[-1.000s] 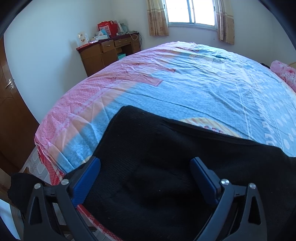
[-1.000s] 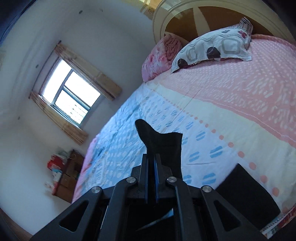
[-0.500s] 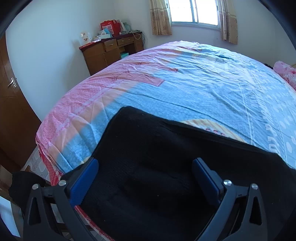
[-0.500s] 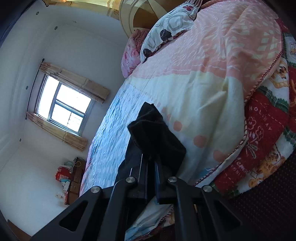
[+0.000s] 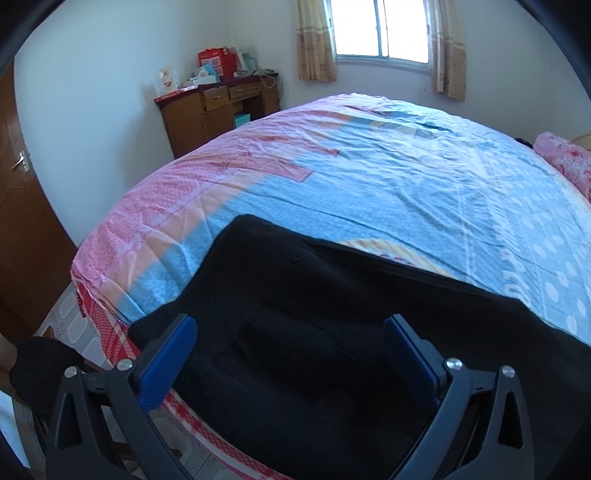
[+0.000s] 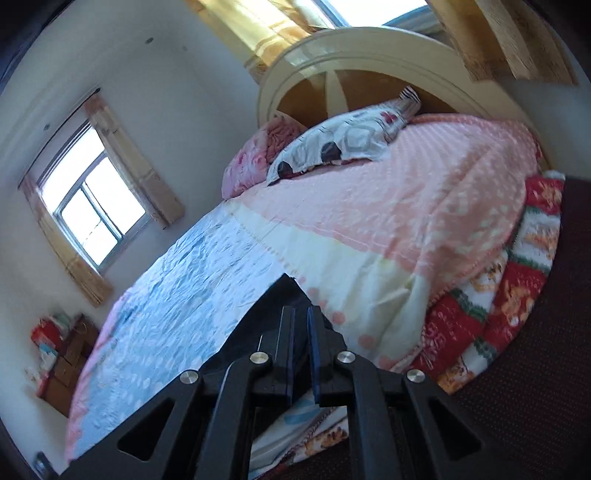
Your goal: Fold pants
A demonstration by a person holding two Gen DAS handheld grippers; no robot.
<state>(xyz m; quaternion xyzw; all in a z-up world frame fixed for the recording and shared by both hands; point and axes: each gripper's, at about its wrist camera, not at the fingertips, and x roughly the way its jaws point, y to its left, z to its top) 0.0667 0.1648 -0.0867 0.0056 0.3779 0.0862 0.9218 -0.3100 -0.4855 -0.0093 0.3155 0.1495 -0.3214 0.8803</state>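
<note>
Black pants (image 5: 314, 306) lie spread over the near edge of the bed (image 5: 388, 184). My left gripper (image 5: 291, 332) is open just above them, with one blue pad on each side of the cloth and nothing held. In the right wrist view my right gripper (image 6: 300, 314) is shut on an end of the black pants (image 6: 273, 299), which runs from the jaws onto the bed's near edge.
A wooden desk (image 5: 221, 107) with boxes stands at the far wall beside a window (image 5: 380, 27). A door (image 5: 14, 206) is at the left. Pillows (image 6: 343, 144) lie against the headboard (image 6: 351, 70). A red patterned blanket (image 6: 491, 317) hangs over the bed's side.
My right gripper has swung and tilted with the pants end still held, from over the bed's side back toward the bed. The left gripper has hardly moved.
</note>
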